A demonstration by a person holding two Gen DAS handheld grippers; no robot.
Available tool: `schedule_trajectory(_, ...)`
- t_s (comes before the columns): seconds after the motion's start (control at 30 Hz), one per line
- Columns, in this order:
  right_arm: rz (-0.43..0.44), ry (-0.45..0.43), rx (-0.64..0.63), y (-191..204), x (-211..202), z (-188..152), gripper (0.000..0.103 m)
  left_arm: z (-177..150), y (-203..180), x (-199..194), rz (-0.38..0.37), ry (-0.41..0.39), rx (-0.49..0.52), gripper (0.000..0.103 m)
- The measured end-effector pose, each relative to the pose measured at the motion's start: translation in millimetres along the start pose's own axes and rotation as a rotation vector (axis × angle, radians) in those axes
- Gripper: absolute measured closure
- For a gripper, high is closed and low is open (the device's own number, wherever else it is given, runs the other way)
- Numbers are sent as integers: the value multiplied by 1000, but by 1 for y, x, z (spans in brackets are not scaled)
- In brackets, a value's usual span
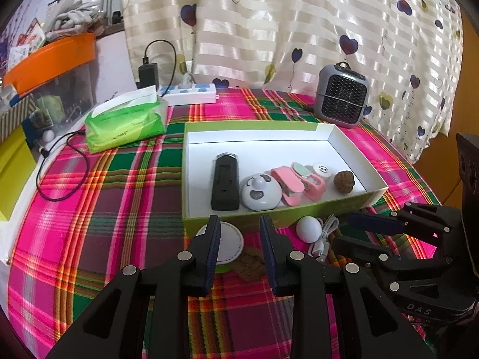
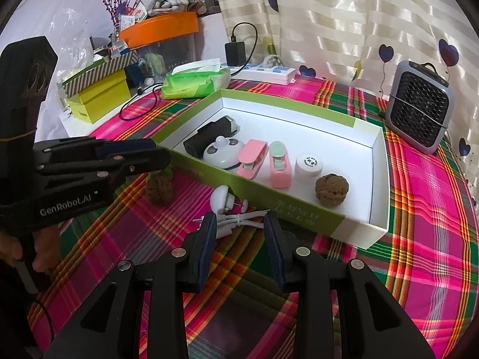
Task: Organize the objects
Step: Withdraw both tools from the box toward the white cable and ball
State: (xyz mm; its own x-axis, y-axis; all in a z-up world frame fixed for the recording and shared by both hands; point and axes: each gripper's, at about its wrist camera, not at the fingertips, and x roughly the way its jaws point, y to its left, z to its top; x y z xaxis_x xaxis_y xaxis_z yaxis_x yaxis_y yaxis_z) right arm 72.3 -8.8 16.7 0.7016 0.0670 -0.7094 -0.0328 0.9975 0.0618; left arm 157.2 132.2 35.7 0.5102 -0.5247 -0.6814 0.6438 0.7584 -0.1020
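Box wall behind cable

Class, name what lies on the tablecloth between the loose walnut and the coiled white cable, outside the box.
A small white egg-shaped gadget lies between the walnut and the cable, clearest in the right wrist view.

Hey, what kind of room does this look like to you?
Probably a lived-in home room, perhaps a bedroom or living area: heart-print curtain, plaid tablecloth, tissue pack, power strip and small heater.
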Motion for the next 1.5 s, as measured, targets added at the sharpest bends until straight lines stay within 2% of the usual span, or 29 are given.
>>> schedule_trajectory(0.33, -55, 6, -69, 20, 3, 0, 69, 3, 16, -5, 21, -20, -39, 78)
schedule_trajectory(0.67, -98, 9, -56, 29, 9, 5, 69, 5, 28, -7, 35, -29, -82, 78)
schedule_trajectory(1.07, -52, 54, -47, 16, 12, 2, 69, 3, 26, -4, 25, -19, -73, 78)
schedule_trajectory(1.5, 27, 85, -123, 18, 2, -5, 69, 1, 20, -8, -16, -28, -55, 78)
